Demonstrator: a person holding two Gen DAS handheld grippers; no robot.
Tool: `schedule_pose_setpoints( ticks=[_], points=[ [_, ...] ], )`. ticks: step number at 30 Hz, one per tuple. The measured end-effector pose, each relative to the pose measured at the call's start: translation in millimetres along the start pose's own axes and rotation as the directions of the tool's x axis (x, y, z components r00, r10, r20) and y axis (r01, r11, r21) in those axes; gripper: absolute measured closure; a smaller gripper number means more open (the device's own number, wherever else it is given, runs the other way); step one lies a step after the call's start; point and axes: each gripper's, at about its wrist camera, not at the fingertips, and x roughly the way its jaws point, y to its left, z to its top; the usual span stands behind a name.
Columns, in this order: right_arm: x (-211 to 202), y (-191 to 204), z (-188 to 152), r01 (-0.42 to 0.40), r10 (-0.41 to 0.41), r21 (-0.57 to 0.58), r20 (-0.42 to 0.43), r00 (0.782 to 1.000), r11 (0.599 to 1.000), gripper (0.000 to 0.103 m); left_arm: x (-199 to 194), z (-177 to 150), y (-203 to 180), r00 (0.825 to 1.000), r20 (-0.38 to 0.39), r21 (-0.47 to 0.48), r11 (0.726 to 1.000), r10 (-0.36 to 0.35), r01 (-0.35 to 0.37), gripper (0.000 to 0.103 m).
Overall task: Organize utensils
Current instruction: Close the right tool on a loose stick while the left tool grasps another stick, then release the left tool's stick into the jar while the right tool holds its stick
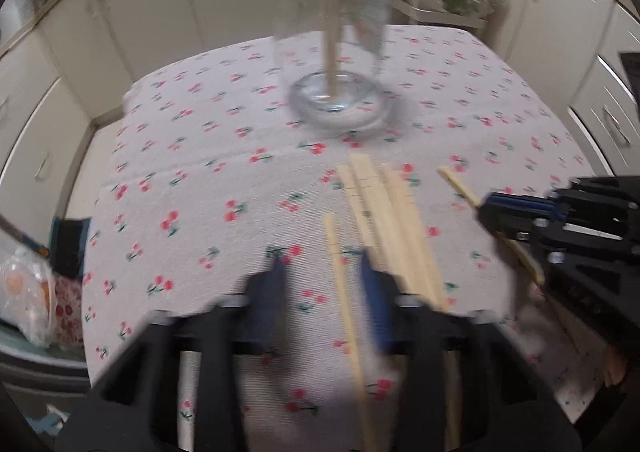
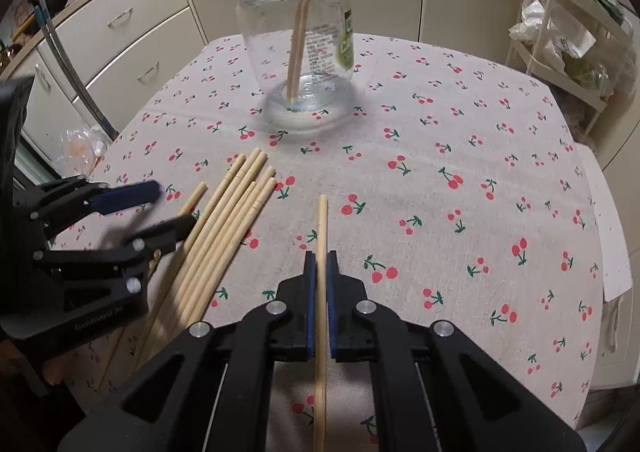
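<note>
The right gripper (image 2: 320, 268) pinches one chopstick (image 2: 321, 223); the left gripper (image 1: 324, 284), fingers spread, straddles a chopstick beside the pile (image 2: 224, 219), near the glass jar (image 2: 296, 47)

Jar (image 2: 296, 51) behind chopsticks (image 2: 224, 219), both on tablecloth (image 2: 460, 131).

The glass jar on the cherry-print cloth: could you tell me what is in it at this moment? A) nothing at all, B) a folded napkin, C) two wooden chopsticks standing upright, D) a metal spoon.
C: in the right wrist view two wooden chopsticks stand in the glass jar, tips on its base and tops rising past the rim.
</note>
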Motion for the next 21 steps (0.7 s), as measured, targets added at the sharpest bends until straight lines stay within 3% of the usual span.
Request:
schedule_pose_setpoints(
  ticks=[3,8,13,18,21],
  points=[
    [0,-3,0,-0.012,0.011,0.014,0.003,1.000,1.000,0.097,1,3,-7,0.999,-0.019,0.023,0.999,-0.036,0.037,0.098],
    [1,-8,1,-0.047,0.048,0.045,-0.005,0.999,0.998,0.097,3,7,12,0.985,-0.058,-0.080,0.984,-0.163,0.159,0.098],
    [1,-10,-1,-0.054,0.054,0.044,0.000,0.999,0.998,0.097,-1,7,22,0.979,-0.059,-0.111,0.976,-0.194,0.187,0.098],
    [0,-16,-2,-0.077,0.077,0.074,0.006,0.997,0.994,0.097,-18,16,24,0.980,-0.008,-0.118,0.973,-0.198,0.196,0.099],
    [-1,-26,-3,-0.115,0.115,0.132,0.010,0.993,0.984,0.097,-43,27,30,0.968,0.115,-0.142,0.961,-0.222,0.237,0.098]
  ],
)
